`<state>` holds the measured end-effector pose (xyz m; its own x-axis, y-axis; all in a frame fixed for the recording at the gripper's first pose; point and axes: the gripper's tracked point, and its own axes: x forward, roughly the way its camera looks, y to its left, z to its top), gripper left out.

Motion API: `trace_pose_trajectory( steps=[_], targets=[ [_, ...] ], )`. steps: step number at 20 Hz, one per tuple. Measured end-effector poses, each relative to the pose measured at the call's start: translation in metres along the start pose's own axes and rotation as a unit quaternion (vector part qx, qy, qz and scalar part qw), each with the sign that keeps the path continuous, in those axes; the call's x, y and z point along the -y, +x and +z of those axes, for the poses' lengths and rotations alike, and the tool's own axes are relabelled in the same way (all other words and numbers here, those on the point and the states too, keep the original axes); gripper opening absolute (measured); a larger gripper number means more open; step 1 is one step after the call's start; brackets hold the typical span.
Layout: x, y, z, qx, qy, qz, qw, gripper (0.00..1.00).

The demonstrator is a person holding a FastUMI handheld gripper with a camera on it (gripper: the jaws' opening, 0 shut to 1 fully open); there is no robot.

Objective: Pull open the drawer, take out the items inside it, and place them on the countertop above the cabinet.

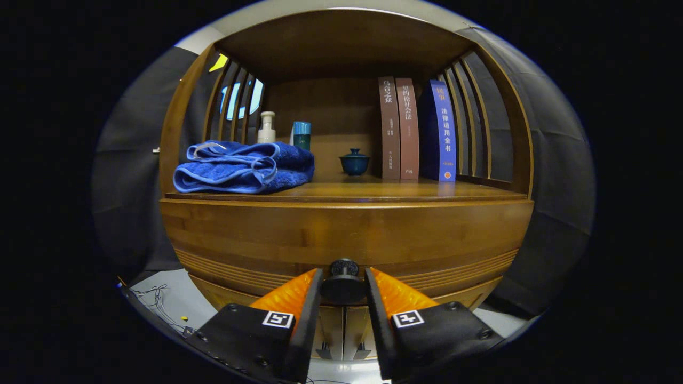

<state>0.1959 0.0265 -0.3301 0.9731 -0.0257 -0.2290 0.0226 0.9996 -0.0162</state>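
Drawer (341,234) not yet opened; its knob (342,280), low centre of frame, is clamped between the tongs (343,288). A straight backward pull is likely needed next.

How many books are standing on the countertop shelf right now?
3, upright side by side, right of the small teapot: brown book, second brown book, then blue book at the right end; none seem hidden.

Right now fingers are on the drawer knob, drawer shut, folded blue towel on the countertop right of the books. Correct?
Not quite: the gripper view shows the blue towel left of the books, not right. The fingers do close on the drawer knob, and the drawer is shut.
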Motion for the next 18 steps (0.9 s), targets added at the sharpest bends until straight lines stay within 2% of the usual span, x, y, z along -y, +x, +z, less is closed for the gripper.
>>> trace_pose_trajectory(
  steps=[2, 4, 8, 18],
  targets=[
    [-0.001, 0.002, -0.001, -0.002, -0.003, -0.002, 1.0, 0.49],
    [-0.001, 0.001, 0.0, 0.001, 0.001, 0.0, 1.0, 0.36],
    [-0.001, -0.009, -0.002, 0.0, -0.006, 0.003, 1.0, 0.36],
    [0.002, -0.081, -0.012, -0.009, -0.003, 0.008, 1.0, 0.35]
  ],
)
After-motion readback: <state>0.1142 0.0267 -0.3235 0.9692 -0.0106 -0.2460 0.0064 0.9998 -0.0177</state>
